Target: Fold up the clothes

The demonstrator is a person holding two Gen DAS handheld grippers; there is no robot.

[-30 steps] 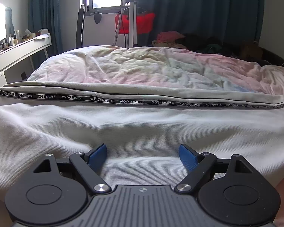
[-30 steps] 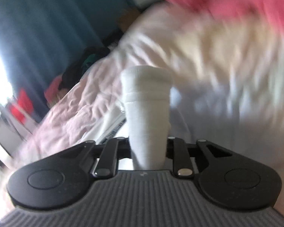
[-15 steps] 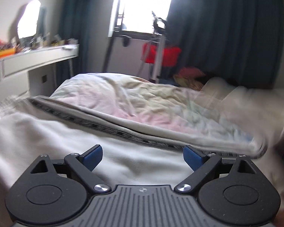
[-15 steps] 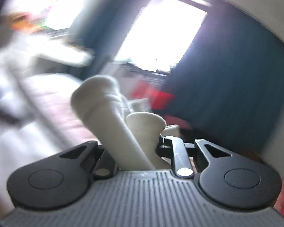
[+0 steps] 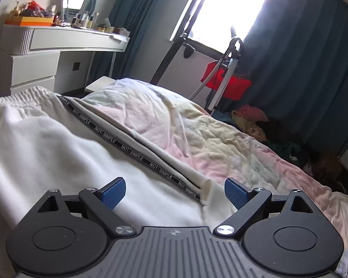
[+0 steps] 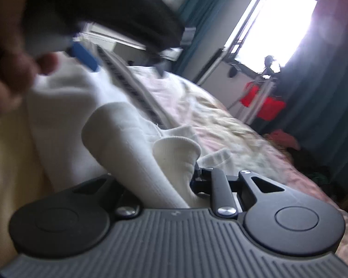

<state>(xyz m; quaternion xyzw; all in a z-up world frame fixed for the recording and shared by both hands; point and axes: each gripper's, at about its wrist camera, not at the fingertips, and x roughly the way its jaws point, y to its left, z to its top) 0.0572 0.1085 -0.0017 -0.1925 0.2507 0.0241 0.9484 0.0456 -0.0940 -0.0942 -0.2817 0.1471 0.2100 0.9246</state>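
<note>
Sweatpants (image 5: 46, 153) one pair, right gripper (image 6: 174, 180) clamping ribbed cuff (image 6: 174, 157), left gripper (image 5: 175, 192) spread

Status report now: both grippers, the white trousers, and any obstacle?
Left gripper open, empty, above white trousers. Right gripper shut on trouser cuff, leg end lifted. Trousers on the bed. No obstacle seen.

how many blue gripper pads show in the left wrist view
2: one blue pad left of the trousers' lettered stripe, the other right of it, wide apart on the left gripper.
</note>
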